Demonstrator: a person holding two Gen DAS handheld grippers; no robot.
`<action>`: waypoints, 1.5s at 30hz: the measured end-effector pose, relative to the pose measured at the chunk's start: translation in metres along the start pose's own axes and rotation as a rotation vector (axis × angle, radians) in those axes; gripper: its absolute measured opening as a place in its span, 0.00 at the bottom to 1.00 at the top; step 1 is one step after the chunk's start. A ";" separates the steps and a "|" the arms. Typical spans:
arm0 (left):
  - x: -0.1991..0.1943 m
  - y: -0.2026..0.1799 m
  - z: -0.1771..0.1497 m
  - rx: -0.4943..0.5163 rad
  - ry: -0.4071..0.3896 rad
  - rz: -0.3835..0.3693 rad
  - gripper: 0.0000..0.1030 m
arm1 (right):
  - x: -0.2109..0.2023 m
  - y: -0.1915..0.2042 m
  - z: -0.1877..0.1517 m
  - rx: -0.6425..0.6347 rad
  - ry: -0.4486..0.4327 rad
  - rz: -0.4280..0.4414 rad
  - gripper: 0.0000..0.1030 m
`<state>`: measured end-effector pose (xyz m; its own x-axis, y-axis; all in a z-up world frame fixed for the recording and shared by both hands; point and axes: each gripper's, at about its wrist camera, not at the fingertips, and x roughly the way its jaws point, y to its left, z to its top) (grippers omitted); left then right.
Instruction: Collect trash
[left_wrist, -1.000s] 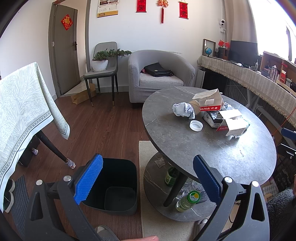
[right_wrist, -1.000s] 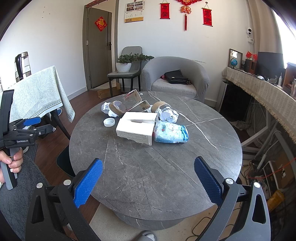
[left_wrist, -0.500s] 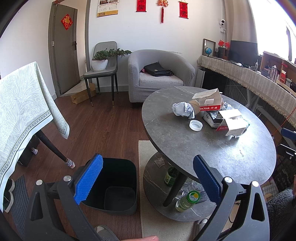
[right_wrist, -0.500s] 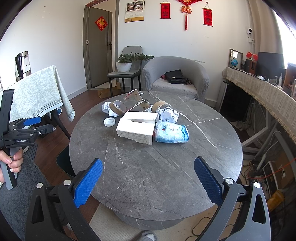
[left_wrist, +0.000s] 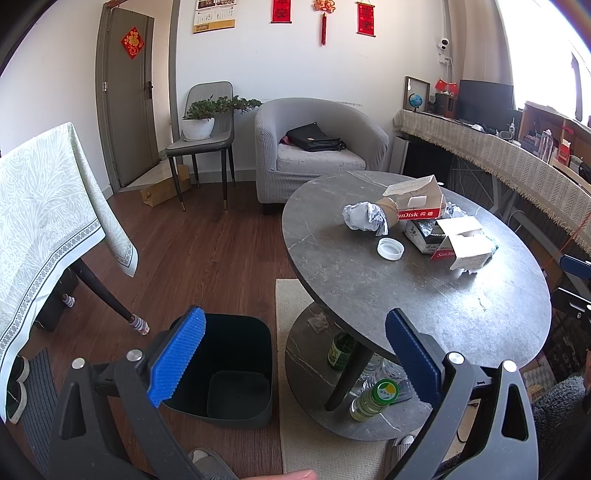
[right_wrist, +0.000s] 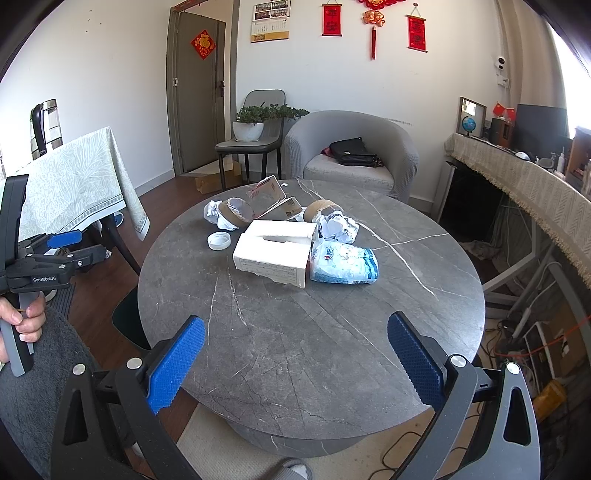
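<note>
several pieces of trash sit mid-table (right_wrist: 295, 350): a light, crushable white box (right_wrist: 275, 254), crumpled paper (right_wrist: 338, 227), a slippery plastic pack (right_wrist: 343, 266). both the left gripper (left_wrist: 293, 354) and right gripper (right_wrist: 295, 360) hang wide apart, empty; the box's edges look easiest to pinch.

Legible: "SanDisk" in white, followed by two Chinese characters, on the red band of the open brown-and-white cardboard box (left_wrist: 419, 205) at the far side of the round grey stone table. Legible in part: "SanDisk" on the red edge of the second white cardboard box (left_wrist: 456, 243) lying nearer on that table. Legible: "GenRobot.AI" in white on the black body of the left gripper (right_wrist: 64, 249), seen from the right wrist. Wall calendar, red hangings, blue-and-white plastic pack: print too small to read
</note>
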<state>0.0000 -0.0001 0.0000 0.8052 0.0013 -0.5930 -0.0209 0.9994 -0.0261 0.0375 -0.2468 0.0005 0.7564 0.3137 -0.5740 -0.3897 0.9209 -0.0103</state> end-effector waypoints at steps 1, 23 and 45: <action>0.000 0.000 0.000 -0.001 0.000 0.000 0.97 | 0.000 0.000 0.001 0.000 0.000 0.000 0.97; -0.006 -0.005 0.008 0.004 -0.022 -0.071 0.97 | 0.008 0.005 0.000 0.041 0.025 0.010 0.97; 0.040 -0.019 0.064 0.059 -0.035 -0.185 0.96 | 0.071 0.027 0.048 0.110 0.056 0.006 0.97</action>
<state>0.0701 -0.0165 0.0281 0.8123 -0.1828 -0.5538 0.1637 0.9829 -0.0843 0.1059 -0.1885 -0.0011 0.7225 0.3088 -0.6186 -0.3319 0.9398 0.0815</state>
